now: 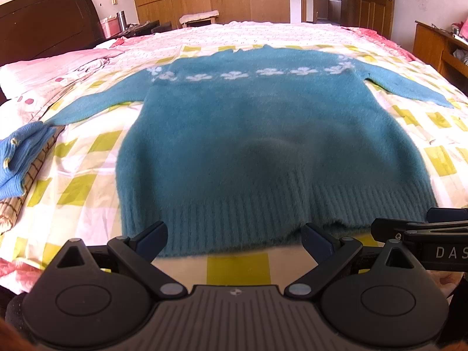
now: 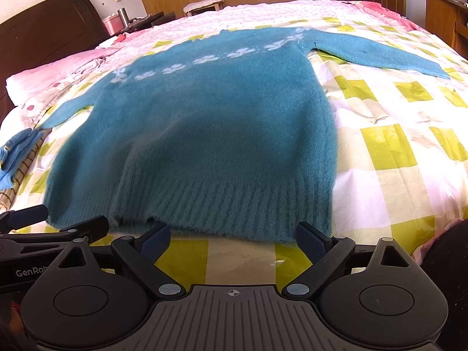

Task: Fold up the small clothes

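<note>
You've got the teal sweater [image 1: 263, 134] laid flat on the checked sheet [image 1: 237, 269], filling the middle of both frames; its ribbed hem [image 1: 234, 219] sits lowest, just ahead of your fingers, and the neck points toward the top of the frame, so the long axis runs straight away from you; sleeves spread out, one to the left edge [image 1: 96, 105], one to the upper right [image 1: 409, 84].

Your left gripper [image 1: 234, 239] hangs with jaws wide, holding nothing, hem right between the fingertips; your right gripper [image 2: 234, 239] is the same, spread wide and empty, lined up on the hem's right half.

Both look equally near the hem; in the right view the right sleeve [image 2: 380, 51] is well off at upper right with plenty of bare sheet beside it; on the left, a folded blue garment [image 1: 20, 158] lies touching or nearly touching the left cuff, so room looks tighter that side; I'd judge no fold is begun.
</note>
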The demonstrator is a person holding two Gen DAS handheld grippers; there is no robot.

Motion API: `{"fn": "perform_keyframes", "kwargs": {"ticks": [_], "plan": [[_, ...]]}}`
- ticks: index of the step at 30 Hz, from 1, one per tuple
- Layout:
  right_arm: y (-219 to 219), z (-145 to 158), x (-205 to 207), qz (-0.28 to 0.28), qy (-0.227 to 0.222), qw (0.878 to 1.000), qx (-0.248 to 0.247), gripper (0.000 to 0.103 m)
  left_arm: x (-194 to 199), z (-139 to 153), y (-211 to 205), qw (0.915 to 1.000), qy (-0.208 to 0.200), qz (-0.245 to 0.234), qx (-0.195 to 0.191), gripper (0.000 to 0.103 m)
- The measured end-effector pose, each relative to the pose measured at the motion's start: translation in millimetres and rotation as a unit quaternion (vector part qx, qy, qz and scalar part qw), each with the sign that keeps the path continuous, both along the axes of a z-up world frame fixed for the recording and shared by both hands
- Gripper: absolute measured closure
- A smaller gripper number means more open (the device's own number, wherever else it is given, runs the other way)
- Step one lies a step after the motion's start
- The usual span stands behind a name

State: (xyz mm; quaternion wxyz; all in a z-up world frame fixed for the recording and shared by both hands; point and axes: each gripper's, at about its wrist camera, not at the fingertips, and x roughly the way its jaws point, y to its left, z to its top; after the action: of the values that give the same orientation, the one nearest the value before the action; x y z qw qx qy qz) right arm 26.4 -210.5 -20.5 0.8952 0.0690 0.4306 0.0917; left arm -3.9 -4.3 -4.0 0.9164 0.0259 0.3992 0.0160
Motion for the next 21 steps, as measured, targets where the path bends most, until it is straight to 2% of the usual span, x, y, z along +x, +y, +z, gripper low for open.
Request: {"fn": "perform_keyframes", "kwargs": {"ticks": [14, 21], "plan": [[-6.5, 4.3, 6.3, -0.015, -0.010, 1.000, 0.005, 0.014, 14.8, 2.2, -9.3, 0.9999, -0.002, -0.012, 0.003, 0.001], [-6.4, 10.3, 7.8, -0.018, -0.031, 0.999, -0.016, 0.014, 19.7, 3.9, -13.9, 0.9998, -0.006, -0.017, 0.004, 0.001]]}}
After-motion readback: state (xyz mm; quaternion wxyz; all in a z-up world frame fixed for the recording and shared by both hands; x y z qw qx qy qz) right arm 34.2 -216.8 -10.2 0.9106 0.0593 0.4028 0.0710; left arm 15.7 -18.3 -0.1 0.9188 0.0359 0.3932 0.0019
